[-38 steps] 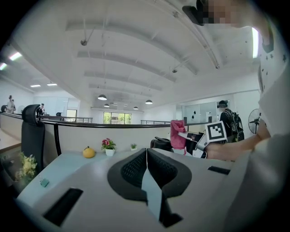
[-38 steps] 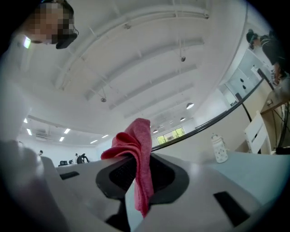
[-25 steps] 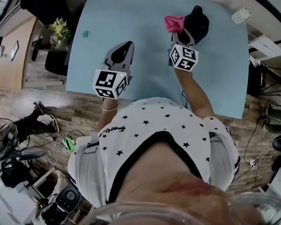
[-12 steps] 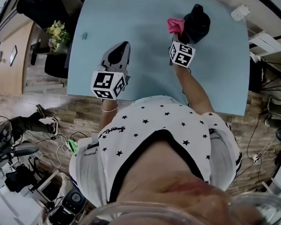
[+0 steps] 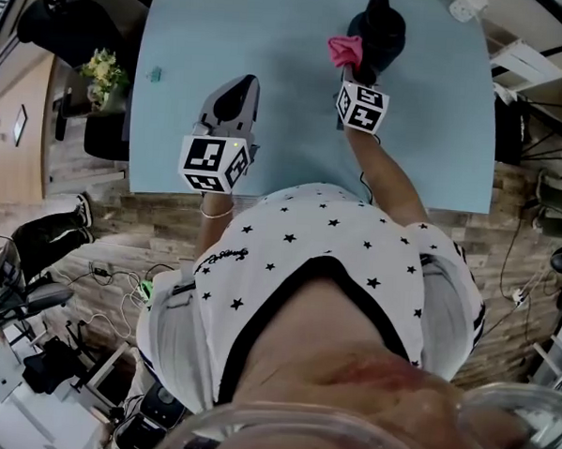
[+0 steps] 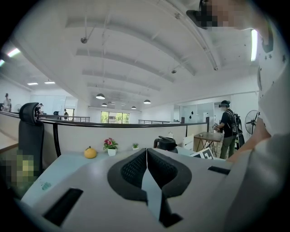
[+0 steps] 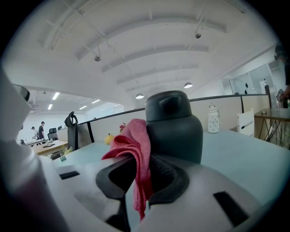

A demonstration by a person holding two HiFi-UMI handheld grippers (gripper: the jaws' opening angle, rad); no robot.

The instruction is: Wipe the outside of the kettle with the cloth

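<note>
Right gripper view: right gripper (image 7: 140,170) clamped on red cloth (image 7: 135,140), bunched at left flank of dark kettle (image 7: 174,127), upright at far side of blue table (image 5: 295,135). Left gripper (image 6: 146,159): jaws pressed together, empty, well apart from kettle. Judged early in wiping: 1 flank reached, remainder of outside left.

Right gripper (image 5: 351,74) holds pink cloth (image 5: 345,49) beside the dark kettle (image 5: 381,32).
</note>
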